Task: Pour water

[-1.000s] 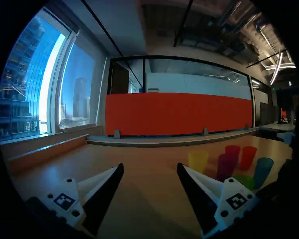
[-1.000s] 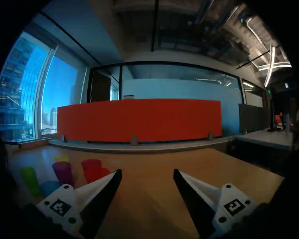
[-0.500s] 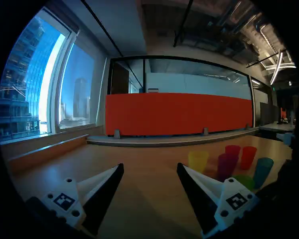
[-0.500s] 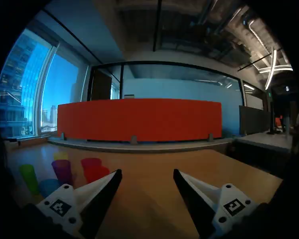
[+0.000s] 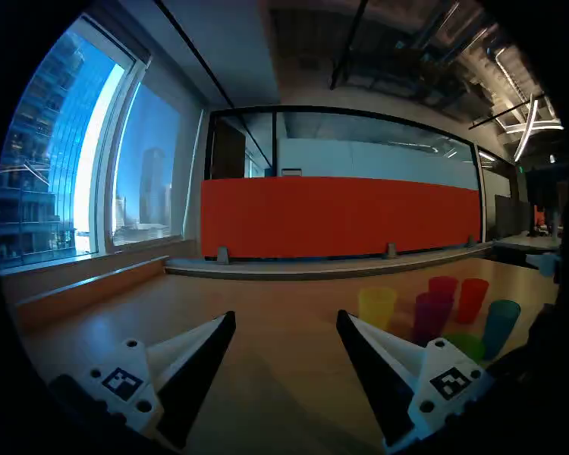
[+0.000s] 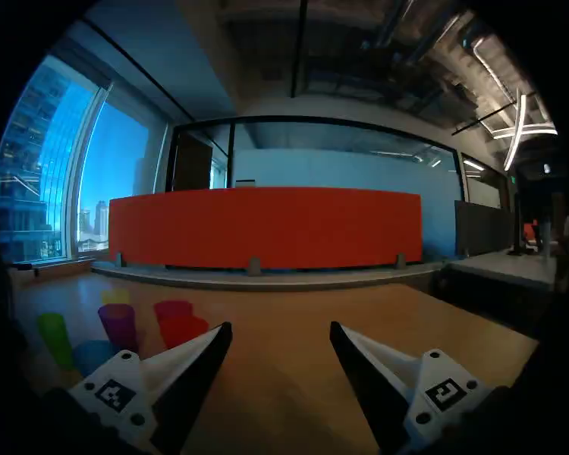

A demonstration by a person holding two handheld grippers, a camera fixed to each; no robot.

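Hardly anything has moved since a second ago. My right hand-held gripper has tipped a touch, and the left hand-held gripper sits as it was. Both are spread wide and empty, low over the wooden counter. The cups stand bunched together between my two hands, just off the left one's right finger. I judge them thin plastic — light, slick, easy to crush or tip — so I'd pinch one gently at mid-wall, below the rim. Which one holds water I cannot tell.
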